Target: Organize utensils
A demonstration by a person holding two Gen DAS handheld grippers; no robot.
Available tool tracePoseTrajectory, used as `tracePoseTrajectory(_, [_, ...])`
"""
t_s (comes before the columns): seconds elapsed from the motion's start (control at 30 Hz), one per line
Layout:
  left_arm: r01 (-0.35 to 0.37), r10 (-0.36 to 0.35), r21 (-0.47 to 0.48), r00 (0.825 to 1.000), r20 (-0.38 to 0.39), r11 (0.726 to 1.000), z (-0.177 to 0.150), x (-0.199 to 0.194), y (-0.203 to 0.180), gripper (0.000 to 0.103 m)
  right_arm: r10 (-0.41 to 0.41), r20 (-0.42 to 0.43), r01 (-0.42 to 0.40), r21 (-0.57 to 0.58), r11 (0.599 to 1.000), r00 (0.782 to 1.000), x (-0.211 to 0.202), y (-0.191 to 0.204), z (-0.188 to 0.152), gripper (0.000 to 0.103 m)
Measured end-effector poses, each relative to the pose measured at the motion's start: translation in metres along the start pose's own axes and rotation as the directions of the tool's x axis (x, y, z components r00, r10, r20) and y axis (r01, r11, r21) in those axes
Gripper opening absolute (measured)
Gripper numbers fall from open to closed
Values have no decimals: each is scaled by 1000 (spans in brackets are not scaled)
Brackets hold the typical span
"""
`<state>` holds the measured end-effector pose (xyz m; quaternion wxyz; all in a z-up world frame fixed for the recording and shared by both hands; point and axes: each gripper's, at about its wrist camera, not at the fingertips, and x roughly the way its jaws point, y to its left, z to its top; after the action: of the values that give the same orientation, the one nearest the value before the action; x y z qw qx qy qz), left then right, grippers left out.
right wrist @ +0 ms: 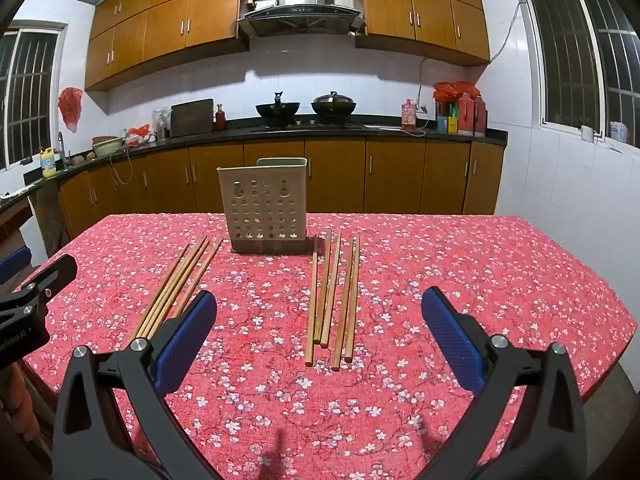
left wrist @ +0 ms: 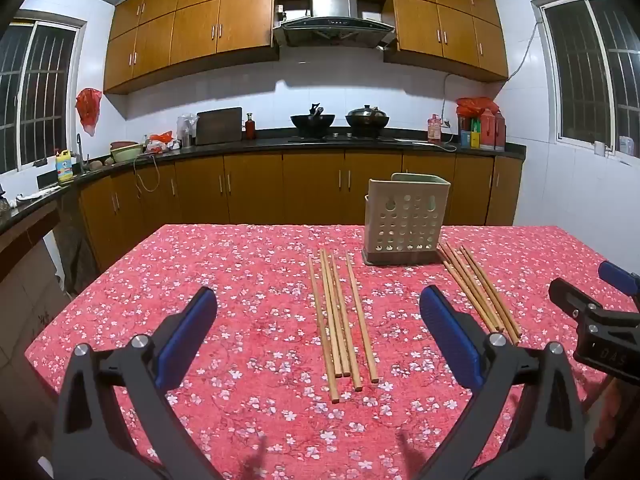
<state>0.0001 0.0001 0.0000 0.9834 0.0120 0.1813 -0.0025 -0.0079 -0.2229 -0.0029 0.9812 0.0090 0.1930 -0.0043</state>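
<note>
Two bundles of wooden chopsticks laid out on a red floral tablecloth (left wrist: 240, 264).
A beige perforated plastic holder (left wrist: 404, 220) is seen upper centre-right, flanked by the left chopstick bundle (left wrist: 340, 320) and right chopstick bundle (right wrist: 334, 296); the left gripper (left wrist: 318, 336) and right gripper (right wrist: 320, 332) are held wide apart, empty.

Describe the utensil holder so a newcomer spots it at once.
On the red floral tablecloth, look toward the far edge. The utensil holder stands upright between two groups of wooden chopsticks: a beige box with round holes and a dark base, the only upright item there.

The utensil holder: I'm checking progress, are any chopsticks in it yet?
None visible. The utensil holder stands upright; both chopstick bundles lie flat on the tablecloth.
</note>
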Motion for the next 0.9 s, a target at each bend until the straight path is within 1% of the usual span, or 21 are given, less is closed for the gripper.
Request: tracePoseTrajectory(0.9, [-2, 2, 4, 1000, 0, 1000, 0, 0, 0, 99, 2, -3, -2, 9, 1000, 1000, 1, -7, -3, 101])
